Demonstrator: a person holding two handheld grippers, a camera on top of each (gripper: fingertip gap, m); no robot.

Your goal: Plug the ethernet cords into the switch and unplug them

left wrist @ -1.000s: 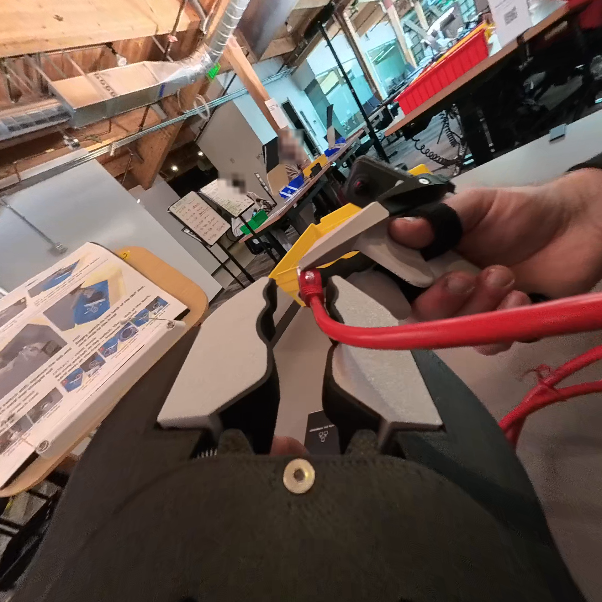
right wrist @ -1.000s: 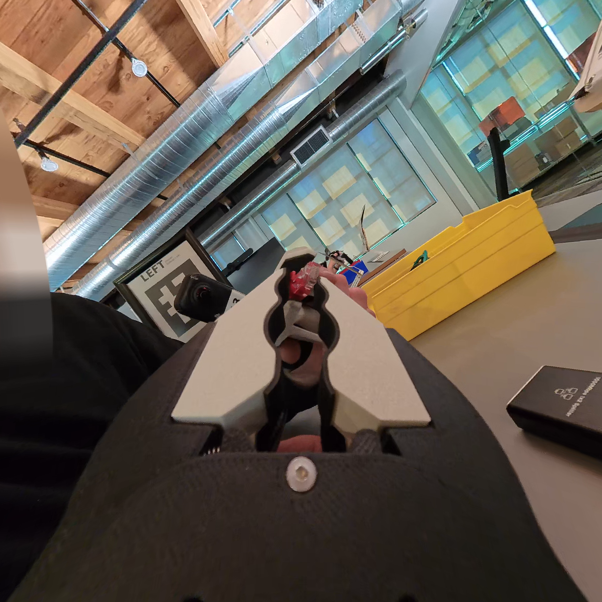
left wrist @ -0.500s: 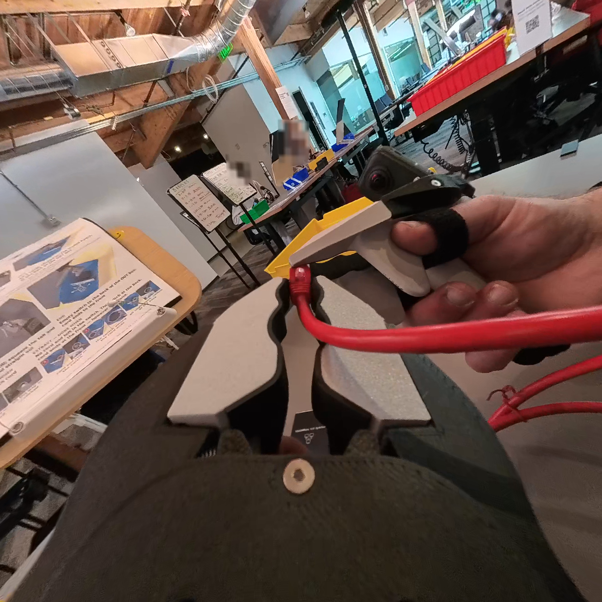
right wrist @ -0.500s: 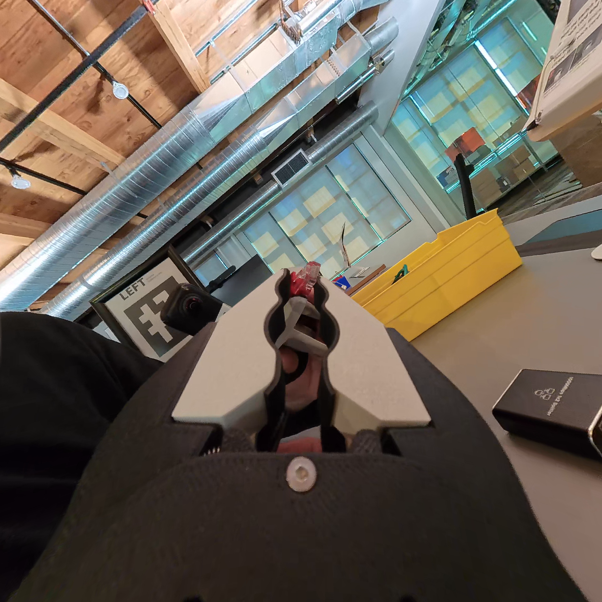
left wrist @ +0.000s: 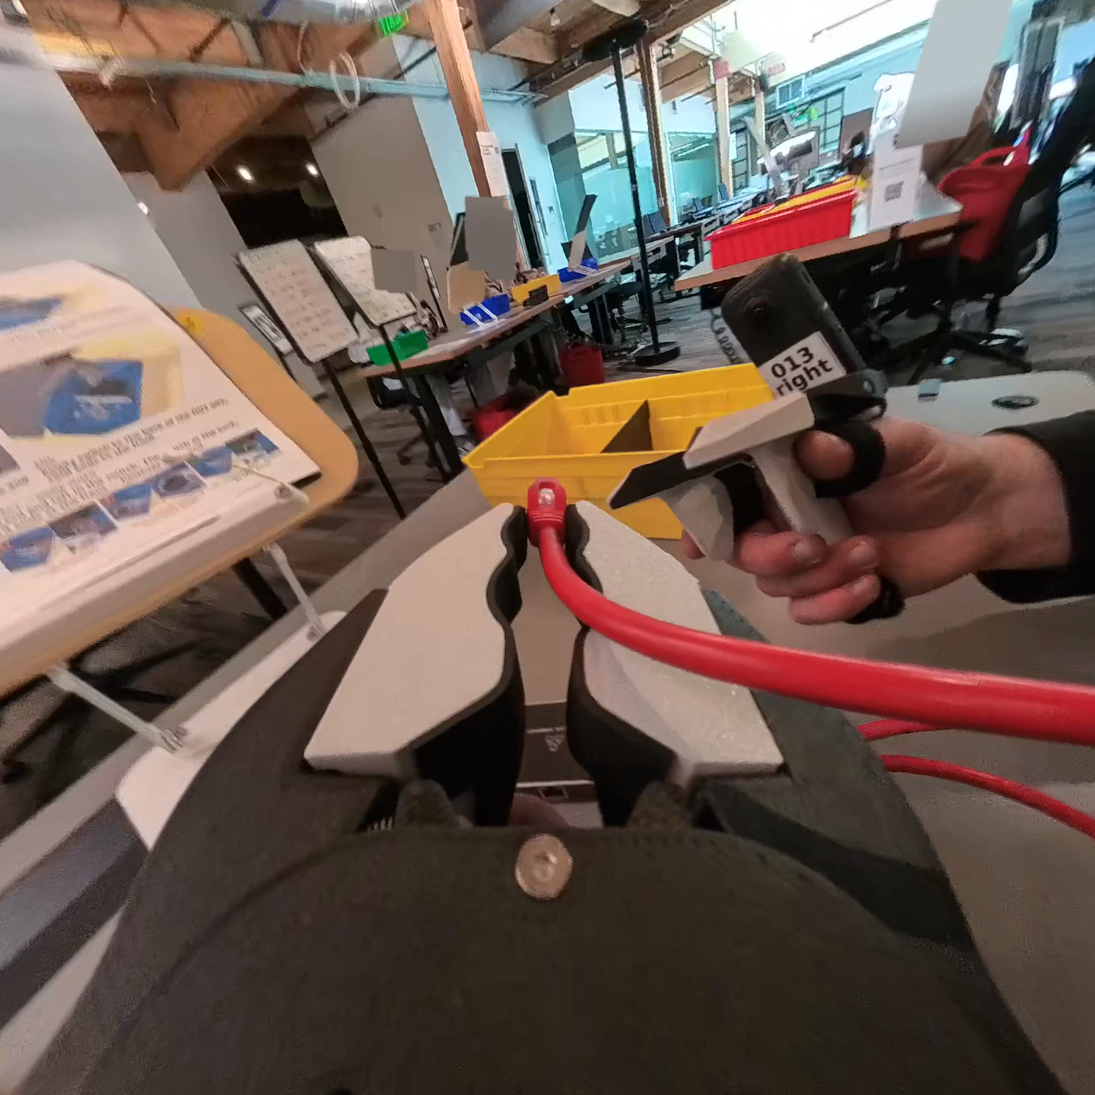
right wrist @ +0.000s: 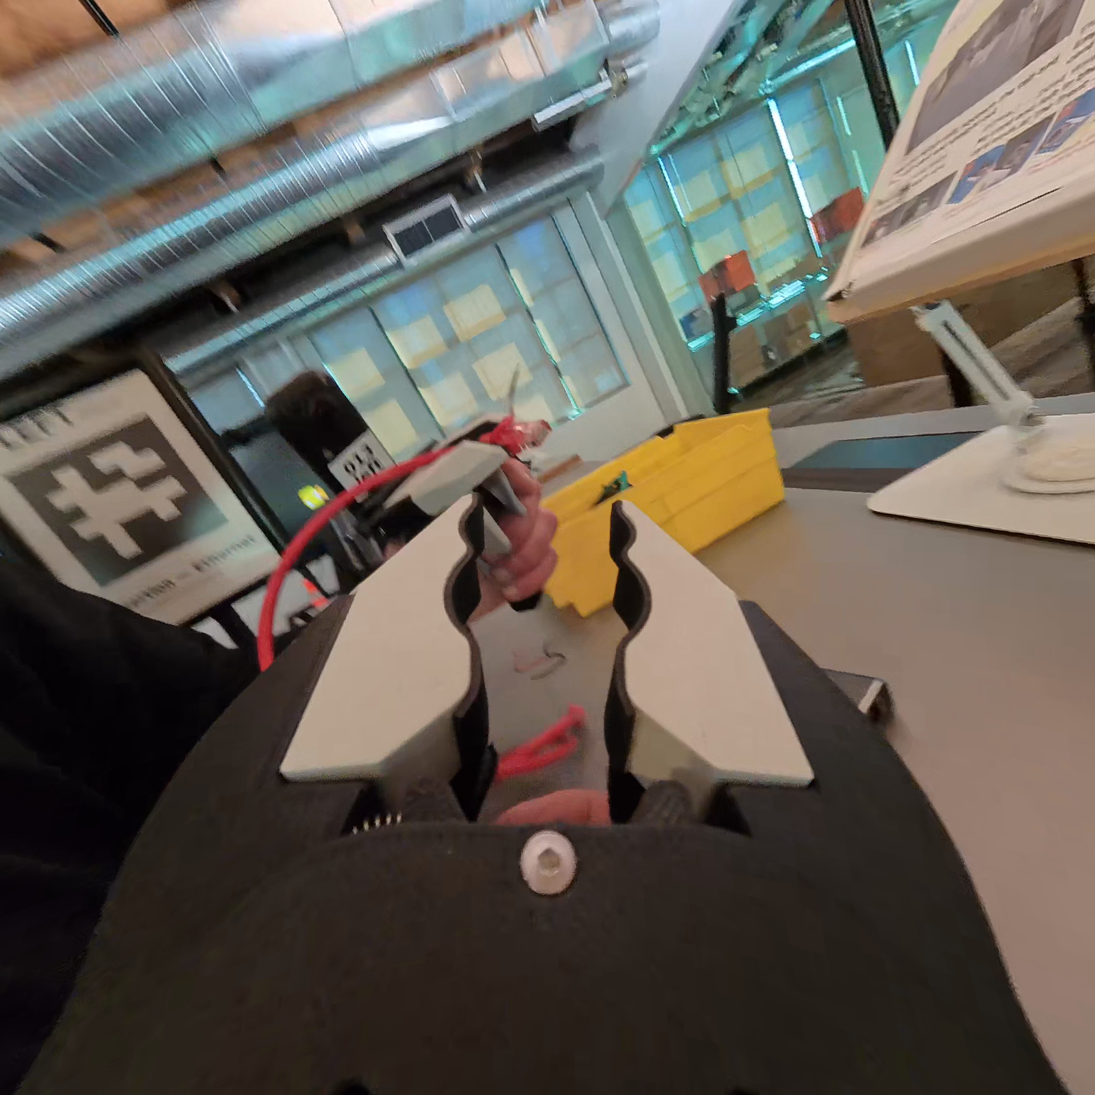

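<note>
1. The left claw [left wrist: 548, 521] is clenched on the red ethernet cord [left wrist: 770, 669] right behind its plug [left wrist: 546, 495], which pokes out past the tips — held that way, I'd guess, so the plug can be steered into a port.
2. The right claw [right wrist: 542, 527] is released and holds nothing; it hangs apart, to the right of the left one.
3. The cord trails off right, slack on the grey worktop [left wrist: 1019, 663].
4. The switch [left wrist: 548, 740] shows dark below the left claw; a yellow bin [left wrist: 569, 450] sits far behind.
</note>
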